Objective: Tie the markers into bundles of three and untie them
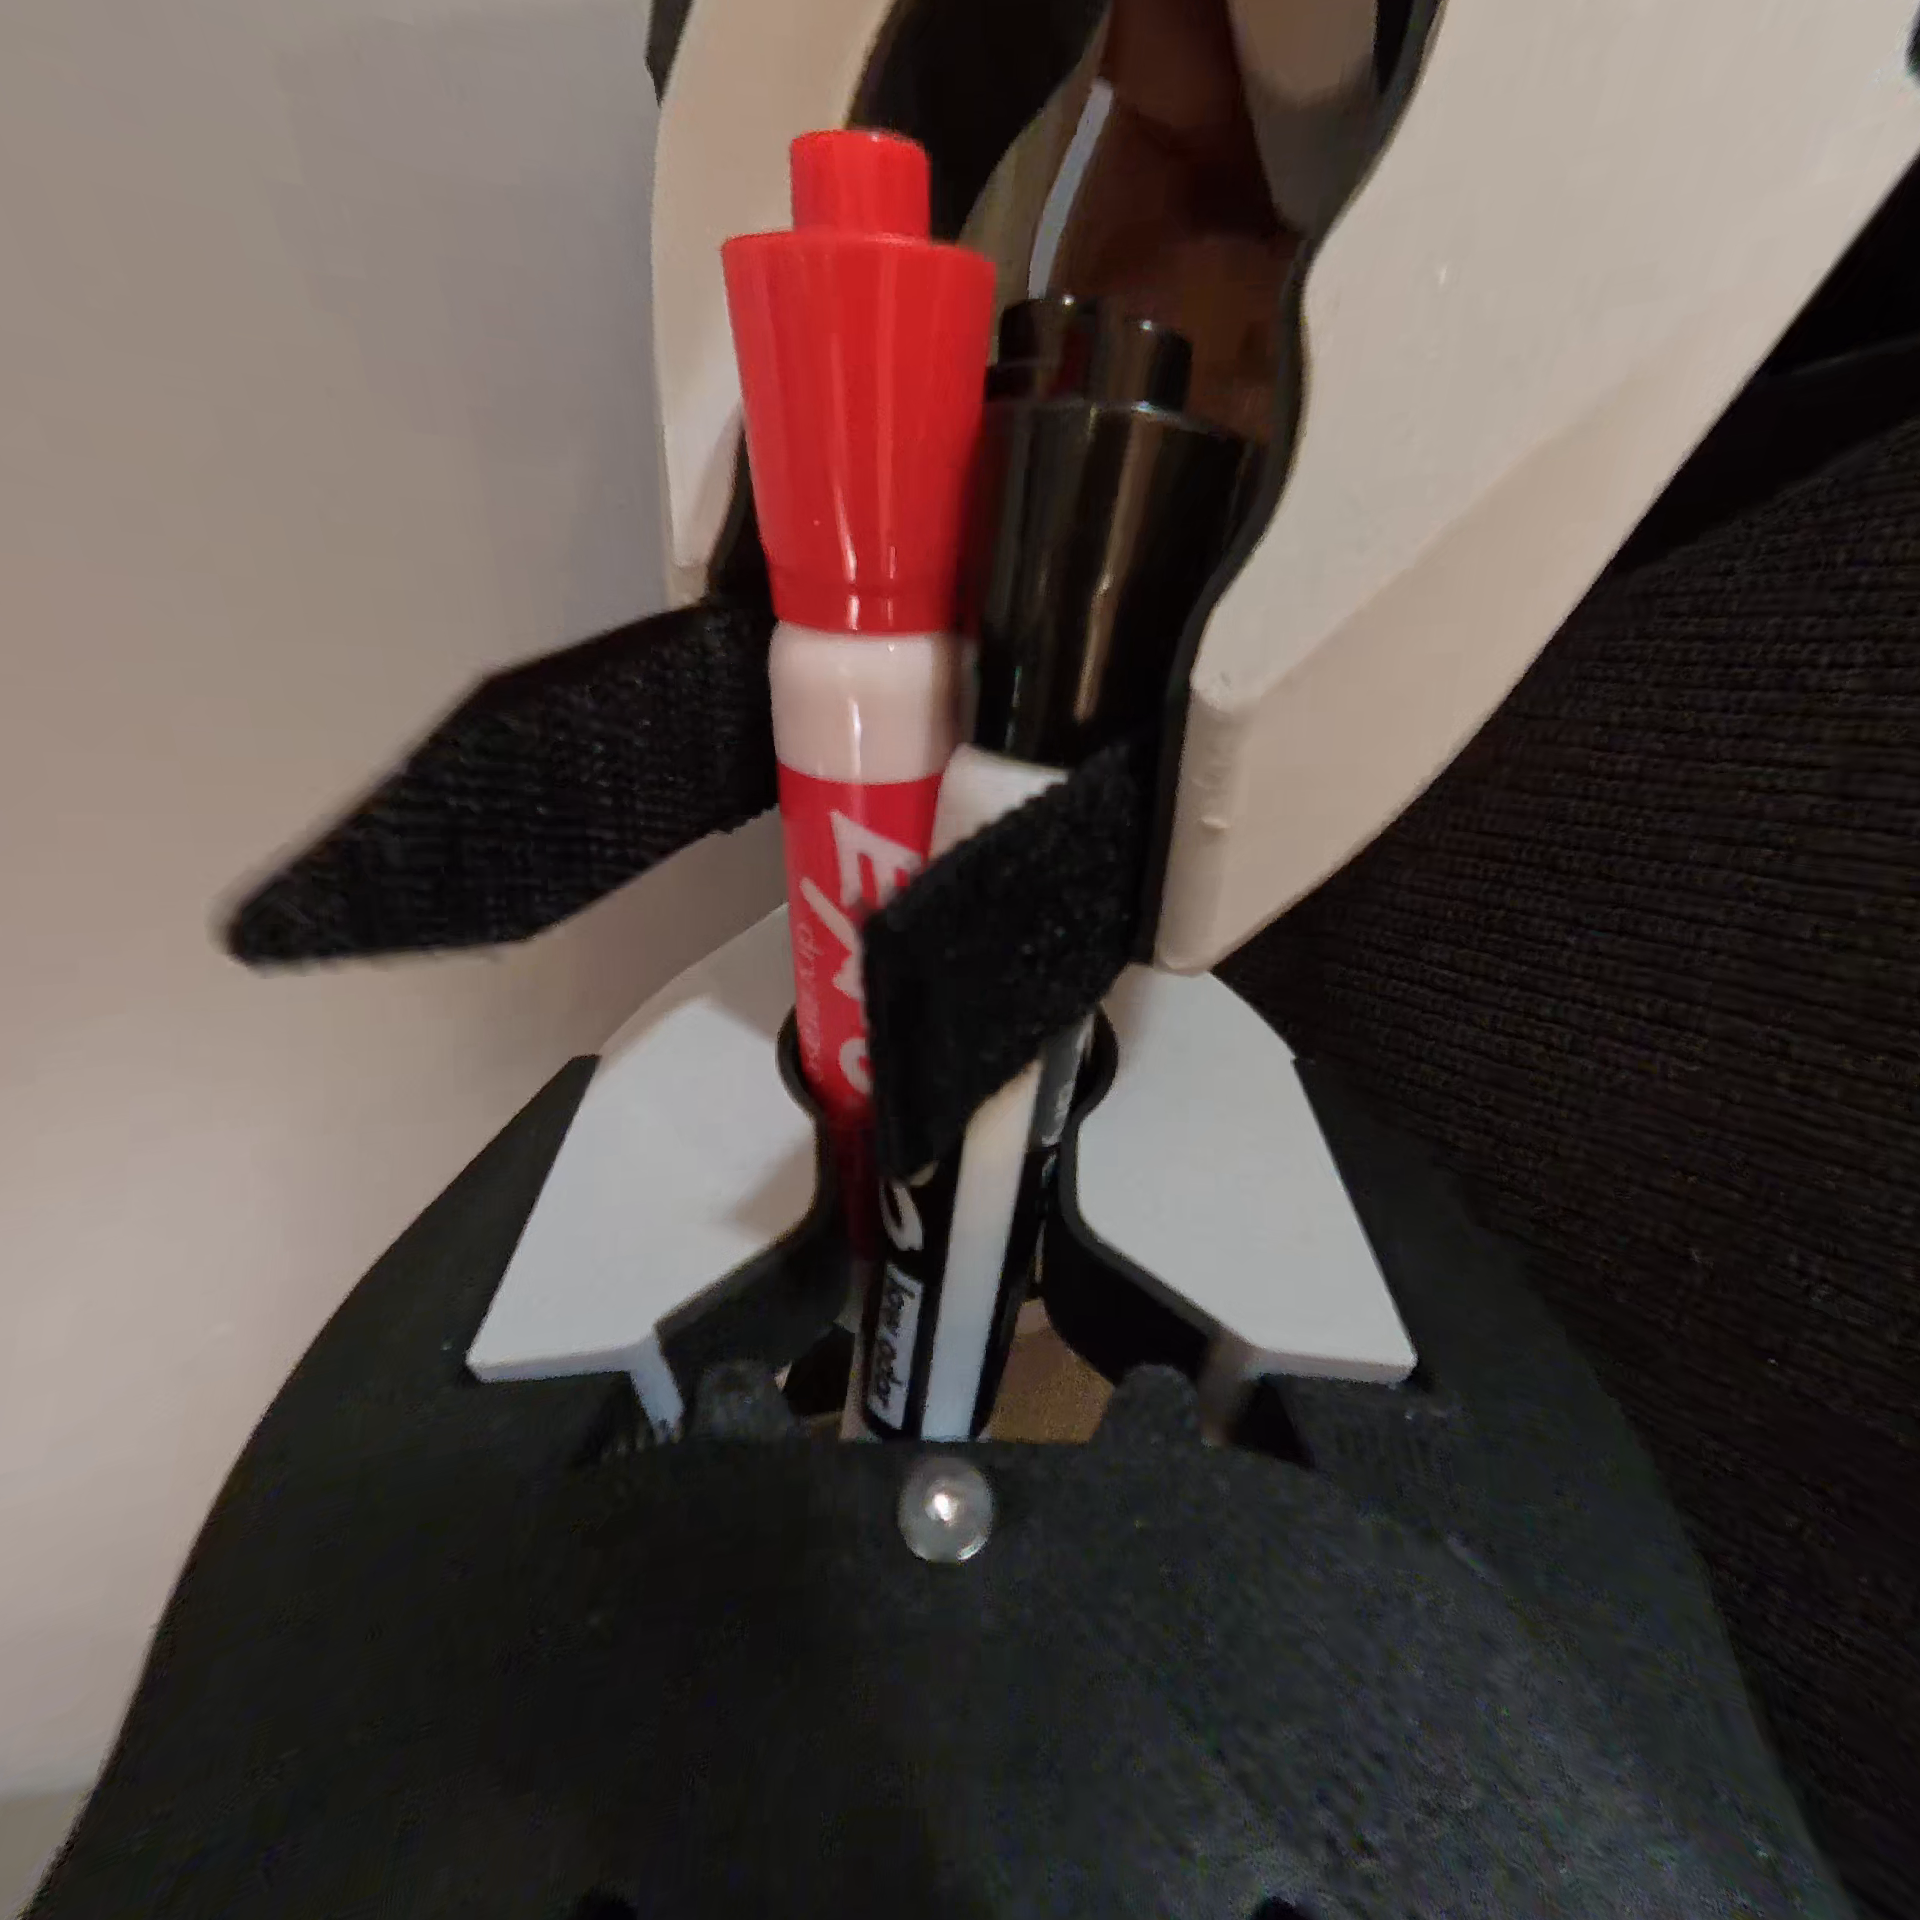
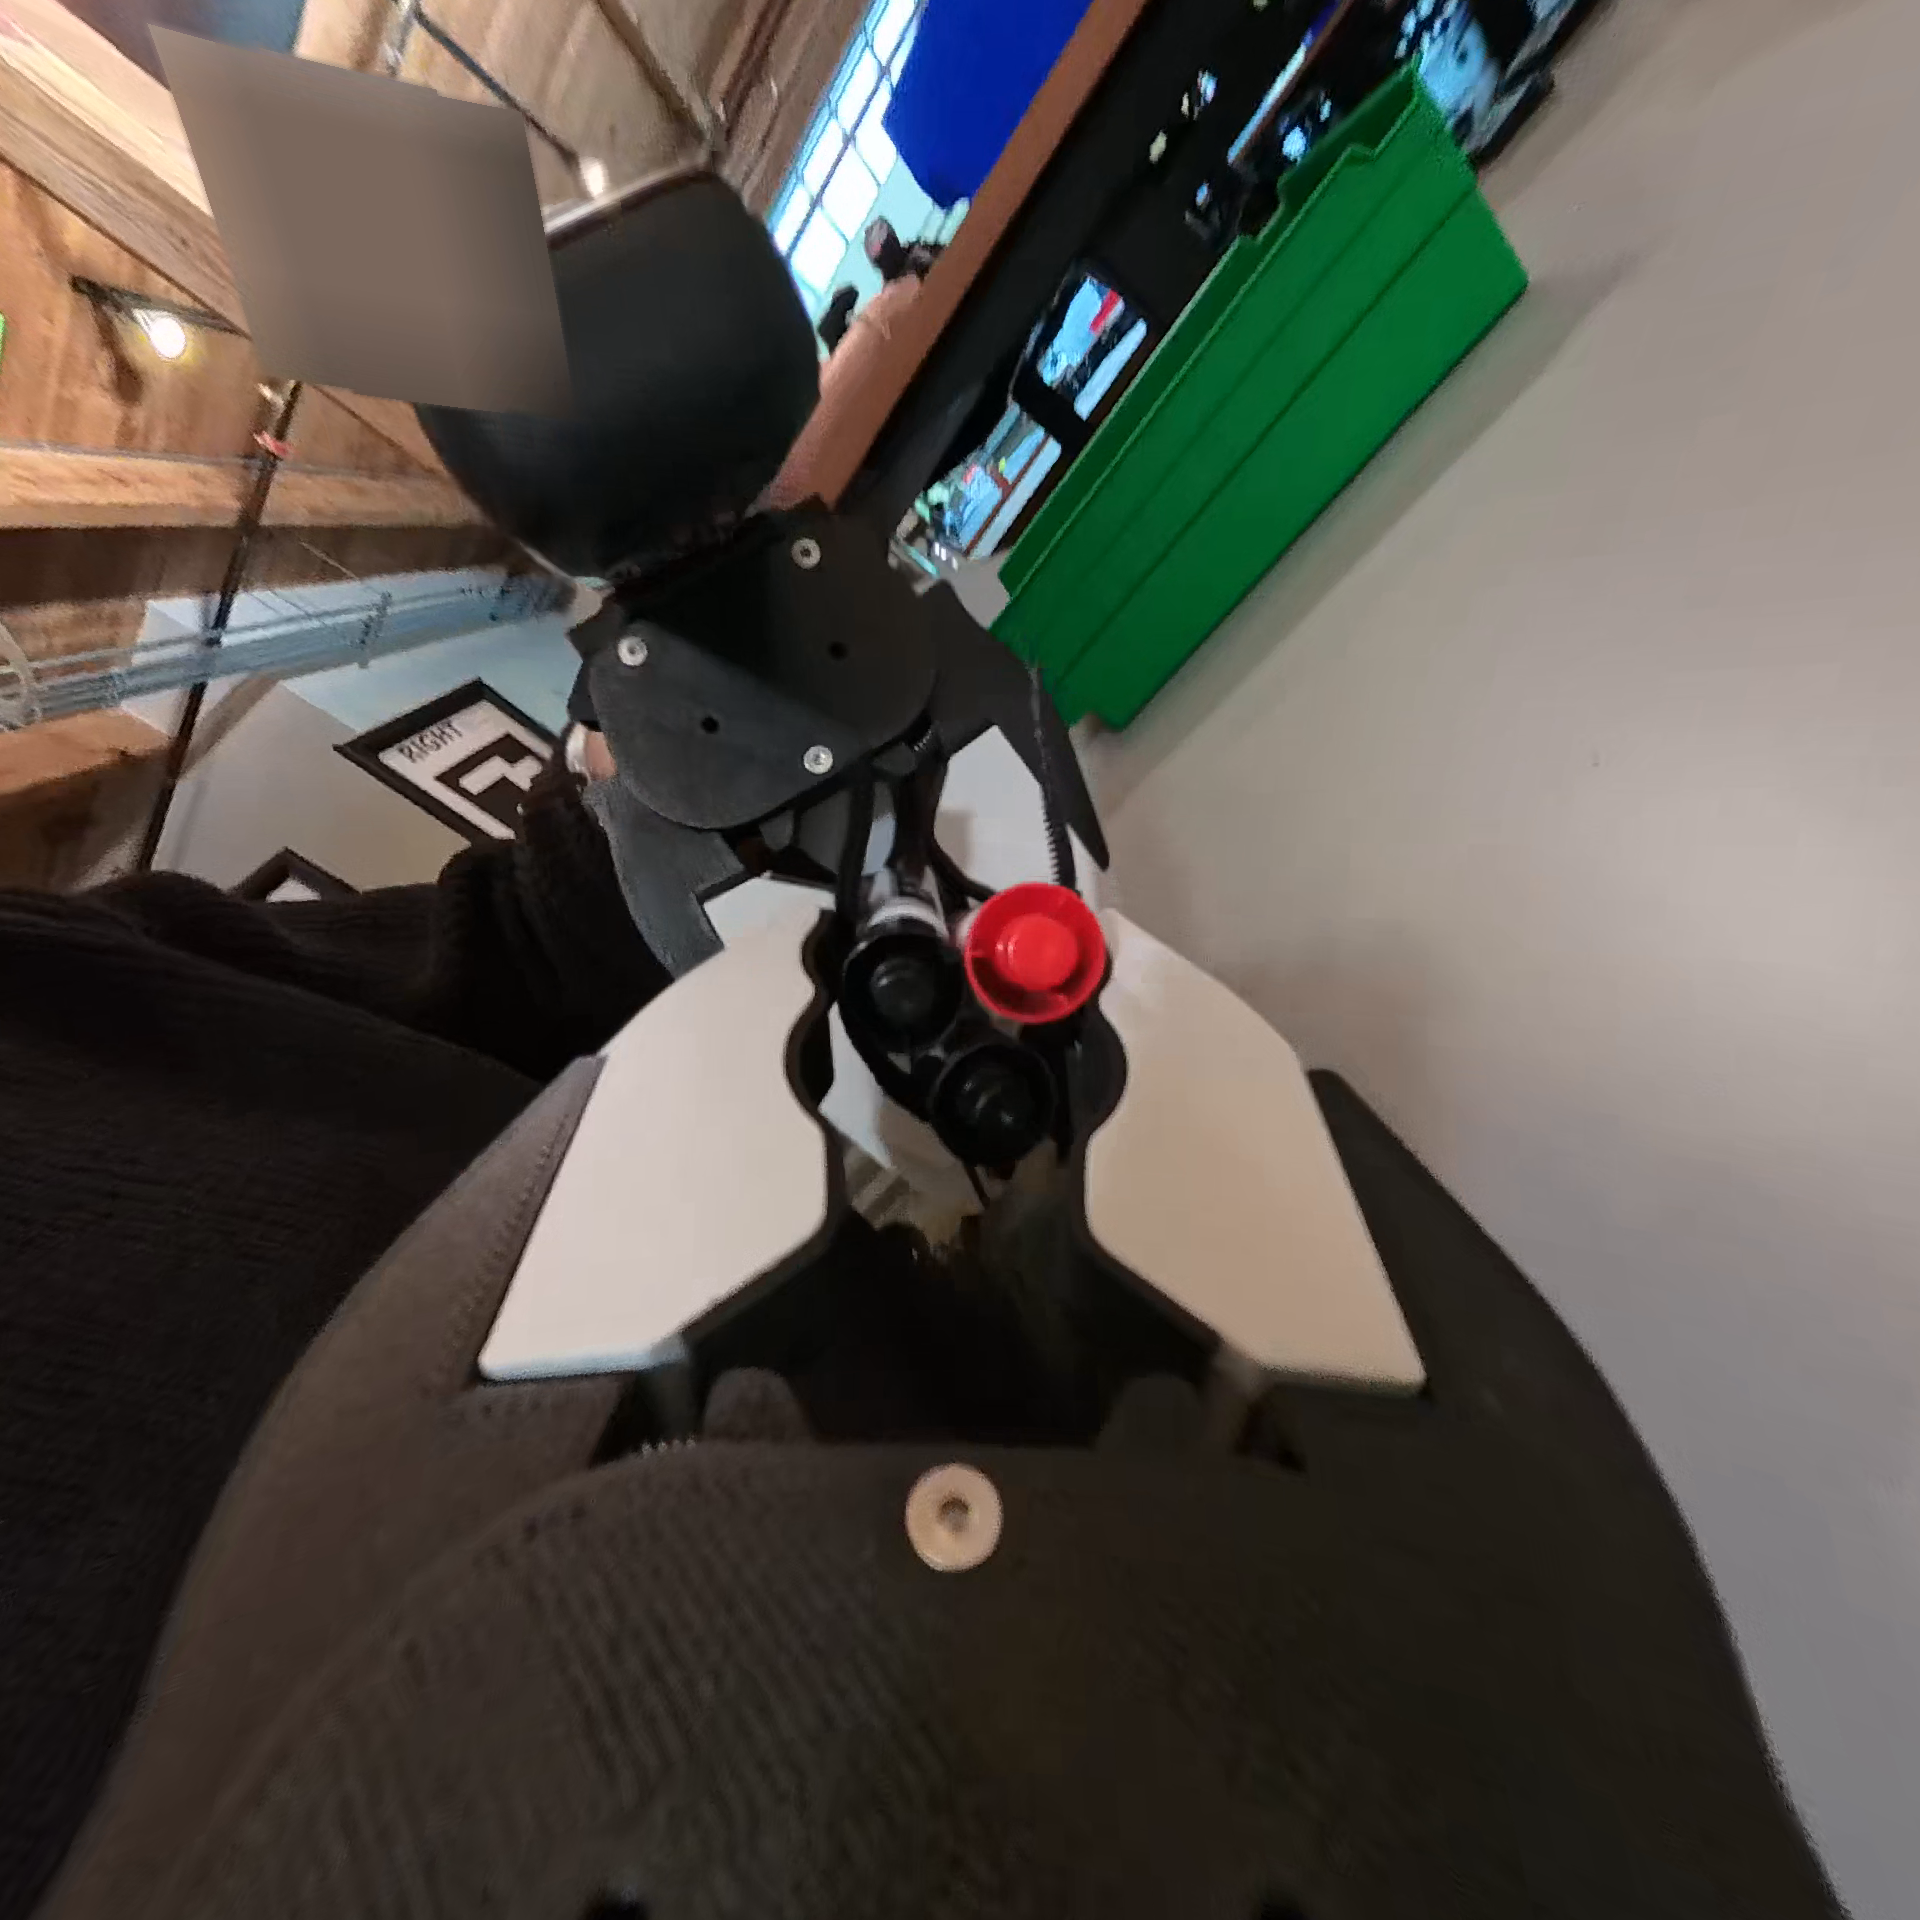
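Your left tongs (image 1: 951, 1049) are closing round the lower barrels of the marker bundle, with the white fingers (image 1: 665, 1195) pressed in on either side so that only a narrow slot is showing between them. The red marker (image 1: 857, 582) is standing upright on the left of the bundle and the black markers (image 1: 1101, 540) are sitting just beside it on the right, caps pointing away from your camera. A black strap (image 1: 997, 935) is lying slantwise across the barrels just above your fingertips, and its loose end (image 1: 499, 800) is sticking out to the left (whether it is fastened you cannot tell from here).

Your right tongs (image 2: 961, 1049) are gripping the cap end of the same bundle. In the right wrist view you are looking straight down onto the caps: the red cap (image 2: 1034, 961) touching two black caps (image 2: 940, 1039), all three sitting between the white fingers (image 2: 686, 1174), which are nearly together around them. The left gripper's black body (image 2: 758, 686) is showing just beyond the bundle.

The bundle is hanging in the air between the two tongs, above the pale tabletop (image 2: 1610, 935). A green bin (image 2: 1278, 416) is standing on the tabletop well behind, and a dark knitted sleeve (image 2: 260, 1091) is filling the left of that view.
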{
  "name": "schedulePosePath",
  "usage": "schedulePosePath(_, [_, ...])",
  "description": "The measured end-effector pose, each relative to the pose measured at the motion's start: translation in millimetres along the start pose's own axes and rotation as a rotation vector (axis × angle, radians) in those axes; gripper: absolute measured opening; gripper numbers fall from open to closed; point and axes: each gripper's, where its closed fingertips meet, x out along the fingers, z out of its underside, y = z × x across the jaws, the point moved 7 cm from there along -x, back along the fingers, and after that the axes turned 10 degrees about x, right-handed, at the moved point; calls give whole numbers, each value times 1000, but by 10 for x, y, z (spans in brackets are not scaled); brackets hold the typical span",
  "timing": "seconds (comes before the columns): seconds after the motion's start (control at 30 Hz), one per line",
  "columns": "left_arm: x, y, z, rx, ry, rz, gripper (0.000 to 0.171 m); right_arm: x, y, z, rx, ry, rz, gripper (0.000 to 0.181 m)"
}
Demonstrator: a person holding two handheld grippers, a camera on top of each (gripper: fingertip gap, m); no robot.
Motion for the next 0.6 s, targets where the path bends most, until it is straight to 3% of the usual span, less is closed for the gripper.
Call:
schedulePosePath(0.17, [69, 36, 28, 14, -43, 2, 42, -16, 6, 45, -23, -125, 20, 46])
schedulePosePath(0.6, [139, 42, 45, 15, -60, -25, 43, -22, 89, 93, 141, -114, -46, 44])
